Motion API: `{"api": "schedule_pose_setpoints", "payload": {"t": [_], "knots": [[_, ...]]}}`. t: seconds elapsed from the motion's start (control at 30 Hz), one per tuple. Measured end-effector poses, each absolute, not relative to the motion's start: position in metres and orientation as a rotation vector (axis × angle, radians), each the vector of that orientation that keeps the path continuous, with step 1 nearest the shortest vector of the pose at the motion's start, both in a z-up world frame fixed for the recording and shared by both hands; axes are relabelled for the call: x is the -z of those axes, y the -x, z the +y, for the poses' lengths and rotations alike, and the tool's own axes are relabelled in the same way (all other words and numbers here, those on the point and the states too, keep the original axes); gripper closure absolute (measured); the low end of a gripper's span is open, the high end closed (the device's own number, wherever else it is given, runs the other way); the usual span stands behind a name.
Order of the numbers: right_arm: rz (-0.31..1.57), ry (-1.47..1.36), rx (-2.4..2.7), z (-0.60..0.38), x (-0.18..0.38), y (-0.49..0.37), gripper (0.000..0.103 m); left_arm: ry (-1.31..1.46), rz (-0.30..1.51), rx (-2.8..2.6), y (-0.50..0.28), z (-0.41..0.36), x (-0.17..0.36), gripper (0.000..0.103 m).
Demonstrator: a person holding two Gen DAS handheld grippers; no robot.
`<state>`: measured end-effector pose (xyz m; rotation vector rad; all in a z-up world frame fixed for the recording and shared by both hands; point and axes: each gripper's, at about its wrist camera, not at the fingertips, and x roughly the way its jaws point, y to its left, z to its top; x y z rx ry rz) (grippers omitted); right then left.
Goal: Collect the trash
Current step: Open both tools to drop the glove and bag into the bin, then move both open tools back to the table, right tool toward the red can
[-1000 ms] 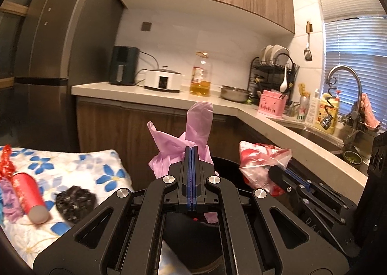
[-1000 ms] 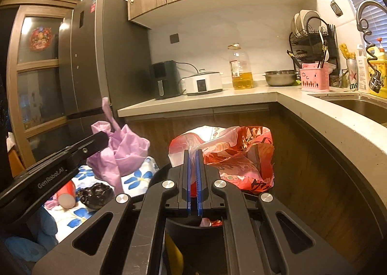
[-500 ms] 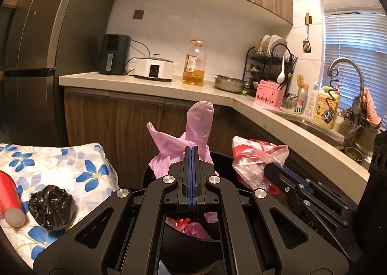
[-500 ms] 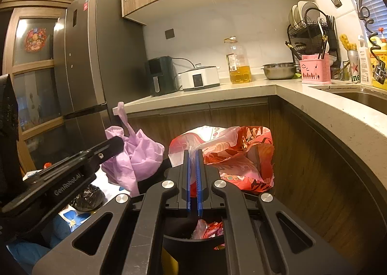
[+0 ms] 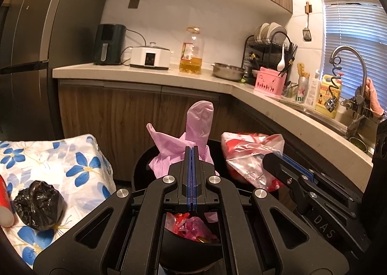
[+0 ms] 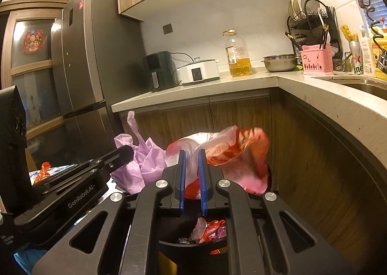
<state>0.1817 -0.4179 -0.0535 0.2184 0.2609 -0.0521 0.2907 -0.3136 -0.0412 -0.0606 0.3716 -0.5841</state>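
We hold both bags over black bin [image 5: 142, 173]: left gripper [image 5: 191, 151] jaws clamped on pink bag [image 5: 191, 137]; right gripper [image 6: 192, 154] jaws just parting, red bag [image 6: 227, 151] between. Some trash binned. Left: black bag [image 5: 38, 204], red cup [image 5: 4, 202] on flowered cloth [image 5: 79, 154].

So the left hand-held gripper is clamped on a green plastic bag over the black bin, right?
Not quite: the bag is pink, not green. The left wrist view shows the left hand-held gripper shut on the pink plastic bag over the black bin.

Crumpled pink bag [image 5: 183, 144] and red-and-clear bag [image 5: 251, 151] above black bin [image 5: 193, 248]
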Motion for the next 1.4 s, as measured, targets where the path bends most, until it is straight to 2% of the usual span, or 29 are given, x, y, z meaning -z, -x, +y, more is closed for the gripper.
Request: {"api": "schedule_pose_setpoints", "payload": {"t": [0.13, 0.23, 0.27, 0.4, 0.47, 0.57, 0.67, 0.87, 1.4], "knots": [[0.274, -0.219, 0.057, -0.419, 0.056, -0.184, 0.092, 0.051, 0.388, 0.592, -0.293, -0.315, 0.047, 0.103], [0.276, -0.225, 0.066, -0.421, 0.058, -0.183, 0.087, 0.047, 0.399, 0.591, -0.294, -0.315, 0.051, 0.095], [0.276, -0.228, 0.070, -0.422, 0.058, -0.182, 0.082, 0.048, 0.405, 0.593, -0.295, -0.314, 0.052, 0.089], [0.270, -0.240, 0.089, -0.424, 0.057, -0.177, 0.078, 0.060, 0.405, 0.578, -0.294, -0.308, 0.053, 0.065], [0.268, -0.244, 0.095, -0.424, 0.057, -0.175, 0.070, 0.071, 0.407, 0.560, -0.292, -0.303, 0.054, 0.048], [0.258, -0.254, 0.103, -0.424, 0.056, -0.169, 0.058, 0.086, 0.412, 0.523, -0.288, -0.291, 0.055, 0.032], [0.247, -0.264, 0.114, -0.421, 0.054, -0.163, 0.049, 0.100, 0.418, 0.471, -0.281, -0.277, 0.056, 0.022], [0.232, -0.253, 0.092, -0.404, 0.050, -0.150, 0.040, 0.119, 0.408, 0.366, -0.260, -0.242, 0.056, 0.014], [0.295, -0.194, -0.134, -0.302, 0.060, -0.146, 0.034, 0.193, 0.402, 0.069, -0.189, -0.101, 0.067, 0.011]]}}
